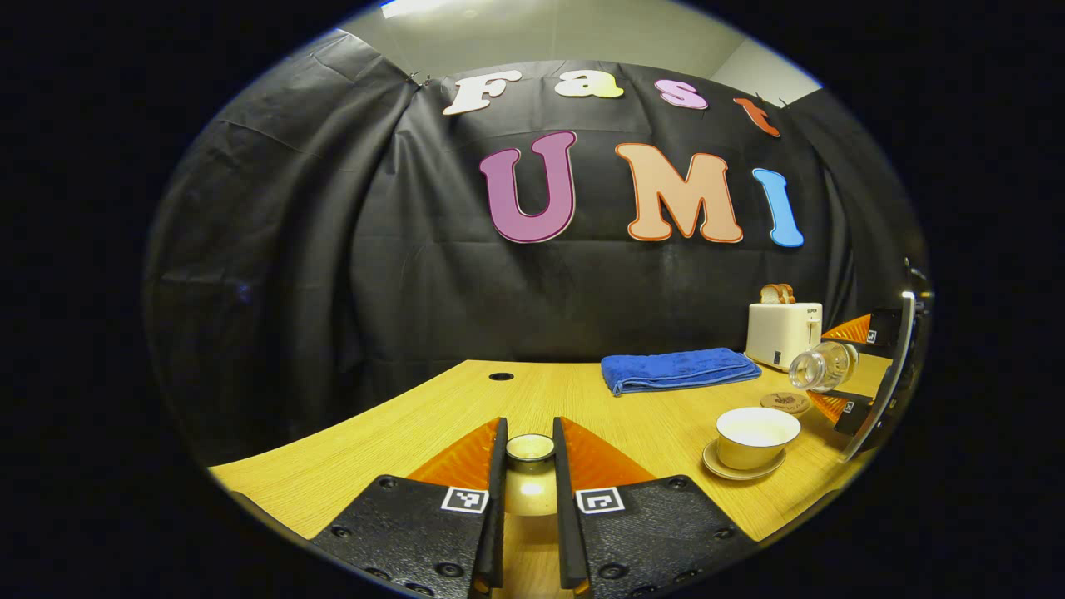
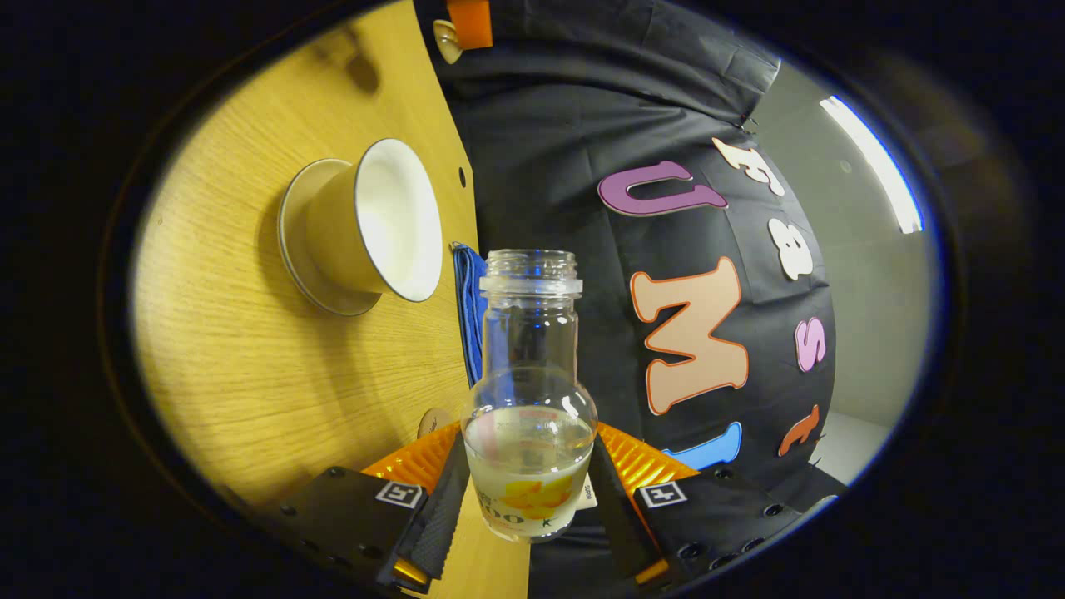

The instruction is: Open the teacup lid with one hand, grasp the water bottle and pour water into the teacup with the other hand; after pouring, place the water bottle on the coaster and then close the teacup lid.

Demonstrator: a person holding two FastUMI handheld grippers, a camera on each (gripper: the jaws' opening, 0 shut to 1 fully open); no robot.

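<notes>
My left gripper is shut on the cream teacup lid, holding it off the table to the left of the cup. The open white teacup stands on its saucer. My right gripper is shut on the clear water bottle, which is capless and holds some water. In the left gripper view the water bottle lies tilted on its side above the round coaster, with its mouth towards the cup. I see no water running out. The teacup is ahead and to the side of the bottle's mouth.
A folded blue towel lies behind the cup on the wooden table. A white toaster with bread in it stands at the back right. A small dark hole is in the tabletop near the wall.
</notes>
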